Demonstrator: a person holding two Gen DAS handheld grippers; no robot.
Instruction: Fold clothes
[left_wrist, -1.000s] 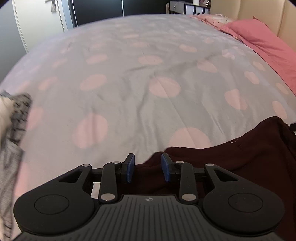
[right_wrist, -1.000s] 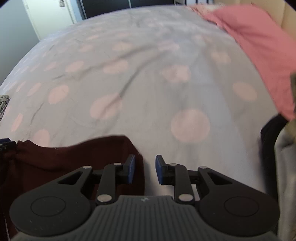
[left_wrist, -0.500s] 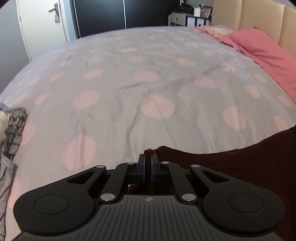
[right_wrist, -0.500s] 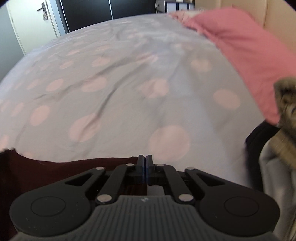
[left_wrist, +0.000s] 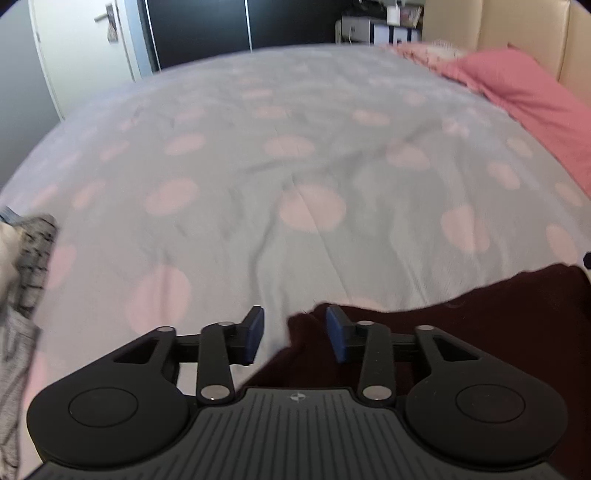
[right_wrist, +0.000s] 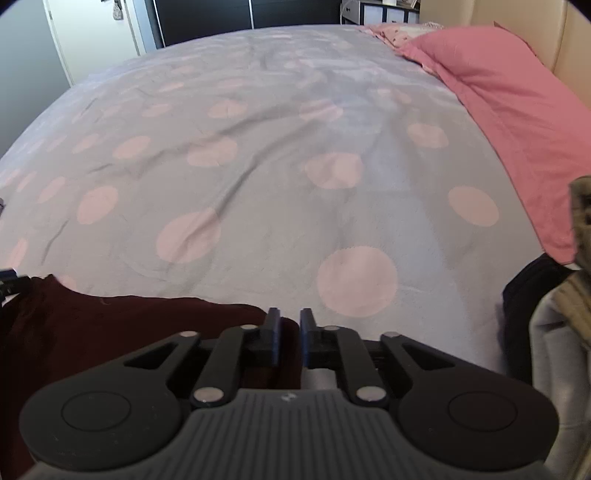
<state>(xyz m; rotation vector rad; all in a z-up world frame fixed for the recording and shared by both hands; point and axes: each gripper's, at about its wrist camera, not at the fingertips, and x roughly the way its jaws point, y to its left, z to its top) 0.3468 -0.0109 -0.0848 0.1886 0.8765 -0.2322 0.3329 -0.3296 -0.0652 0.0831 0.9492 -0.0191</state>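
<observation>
Black ribbed tongs with blue pads and silver rivets

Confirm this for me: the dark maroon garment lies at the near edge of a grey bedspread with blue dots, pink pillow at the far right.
One thing is wrong: the dots are pink, not blue, as both wrist views show. The dark maroon garment does lie at the near edge of the grey bedspread, pink pillow far right.

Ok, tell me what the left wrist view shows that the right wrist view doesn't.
Only the left wrist view shows the grey patterned clothes at its left edge and the left gripper, open, with the dark red garment between its fingers. Only the right wrist view shows the black and grey clothes pile at its right edge. Both show the dotted bedspread, pink pillow and garment.
</observation>
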